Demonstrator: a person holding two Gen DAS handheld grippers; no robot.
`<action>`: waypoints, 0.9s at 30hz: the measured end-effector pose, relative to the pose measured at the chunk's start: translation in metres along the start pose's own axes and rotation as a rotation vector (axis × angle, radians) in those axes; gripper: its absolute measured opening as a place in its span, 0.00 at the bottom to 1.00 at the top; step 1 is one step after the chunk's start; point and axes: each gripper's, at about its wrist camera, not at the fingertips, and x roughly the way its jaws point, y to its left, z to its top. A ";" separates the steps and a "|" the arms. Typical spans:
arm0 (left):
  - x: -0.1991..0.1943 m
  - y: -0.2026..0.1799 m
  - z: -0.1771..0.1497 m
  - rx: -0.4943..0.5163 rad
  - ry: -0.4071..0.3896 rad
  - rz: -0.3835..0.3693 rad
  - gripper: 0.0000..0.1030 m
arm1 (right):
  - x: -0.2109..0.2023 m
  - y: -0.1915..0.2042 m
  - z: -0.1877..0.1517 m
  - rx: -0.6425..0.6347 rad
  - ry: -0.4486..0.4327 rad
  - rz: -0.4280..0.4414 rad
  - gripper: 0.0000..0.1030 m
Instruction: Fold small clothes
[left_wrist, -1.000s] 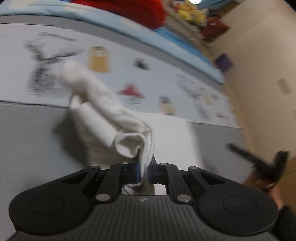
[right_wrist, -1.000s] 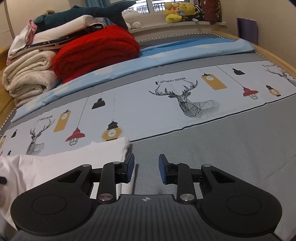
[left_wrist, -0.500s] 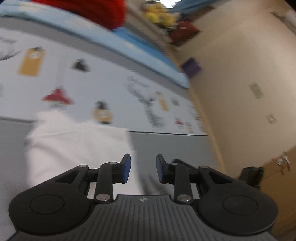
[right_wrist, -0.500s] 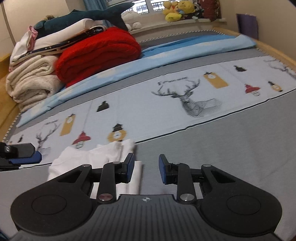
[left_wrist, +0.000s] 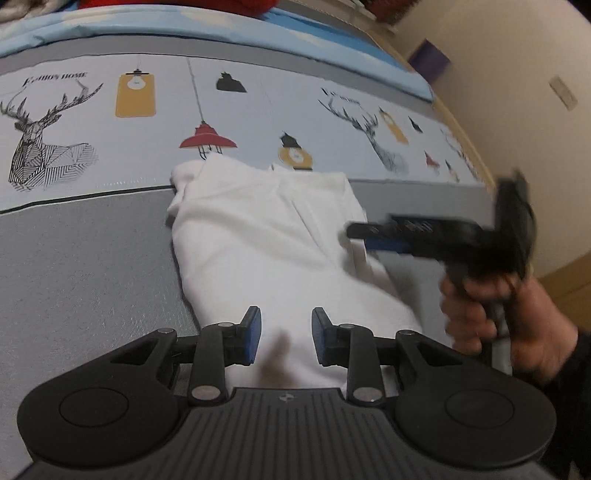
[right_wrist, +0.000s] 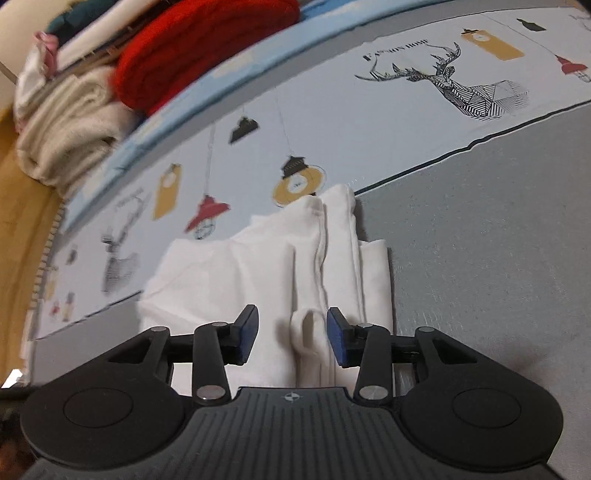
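The left claw (left_wrist: 286, 339), clamped on a raised flap of the white garment (left_wrist: 266, 236) a second ago, now has its jaws apart with nothing pinched; the cloth only lies beneath the gap. The flap is no longer lifted but laid down over the rest of the garment. The right claw (right_wrist: 291, 334) has just been opening wider: its pads stand clear of the fabric, with a small cloth loop (right_wrist: 308, 328) between them, not pressed. In the left wrist view the right claw (left_wrist: 373, 236) appears blurred above the garment's right edge, with the hand (left_wrist: 495, 317) on its handle.

Judgement: one fold is complete and released; the right claw is likely lining up on the loop or edge for the next fold.

The garment lies flat on the bed (left_wrist: 92, 258), mostly on the grey band, its far end overlapping the printed strip. In both views its long axis runs from the claws away toward the printed strip. Layered fold edges (right_wrist: 354, 251) run along that axis on the right side in the right wrist view.
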 end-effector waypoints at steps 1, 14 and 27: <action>-0.002 -0.001 -0.003 0.013 0.002 -0.001 0.31 | 0.006 0.002 0.001 -0.002 0.013 -0.013 0.46; 0.016 -0.015 -0.001 0.110 0.031 0.019 0.31 | -0.044 0.015 0.006 -0.104 -0.228 0.092 0.09; 0.055 -0.028 -0.003 0.170 0.114 0.099 0.37 | -0.050 -0.059 0.000 0.020 -0.020 0.017 0.49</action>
